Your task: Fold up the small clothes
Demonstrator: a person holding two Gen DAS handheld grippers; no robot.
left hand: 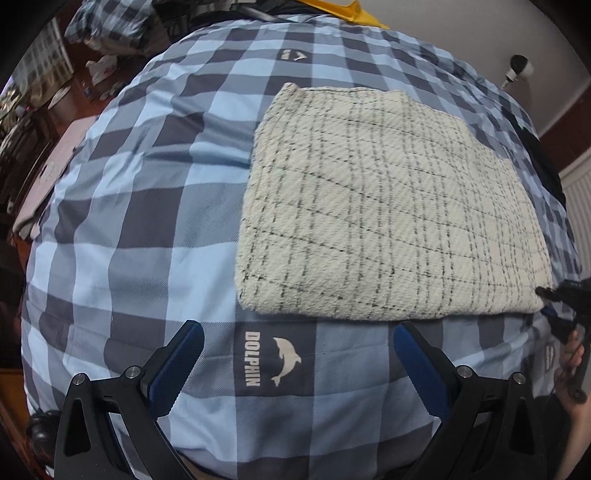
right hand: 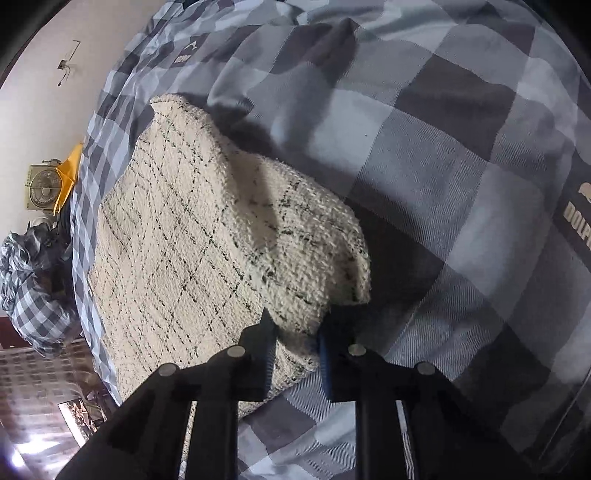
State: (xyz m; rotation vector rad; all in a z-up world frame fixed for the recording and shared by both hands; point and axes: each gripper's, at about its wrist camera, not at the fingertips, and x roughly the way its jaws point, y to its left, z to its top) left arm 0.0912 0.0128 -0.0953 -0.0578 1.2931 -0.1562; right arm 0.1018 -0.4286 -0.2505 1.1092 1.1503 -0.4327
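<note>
Cream woven cloth with a thin black grid pattern [left hand: 391, 206], folded into a thick, roughly square pad, lies flat on the bed's blue-and-grey checked cover [left hand: 147, 229]; its fold layers show along the near edge. In the right wrist view, the right claw [right hand: 295, 332] is pinching the cloth's near corner [right hand: 314, 295], which rises slightly above the cover, the fabric pressed between the two blue-lined fingers. In the left wrist view, the same claw [left hand: 554, 299] appears at the cloth's near right corner. The left claw [left hand: 295, 347] is spread wide and holds nothing; it hovers over the cover just short of the cloth's near edge, with a dark square printed with a pale dolphin and the word DOLPHIN [left hand: 275, 360] between its fingers. Bare cover extends well to the left of and beyond the cloth. On the far side, a crumpled checked bundle [left hand: 107, 26] and a yellow object [left hand: 354, 13] lie at the bed's edge. A white camera-like device [left hand: 519, 68] is mounted on the wall to the right. A small fan [right hand: 44, 188] stands beyond the bed in the right wrist view.
</note>
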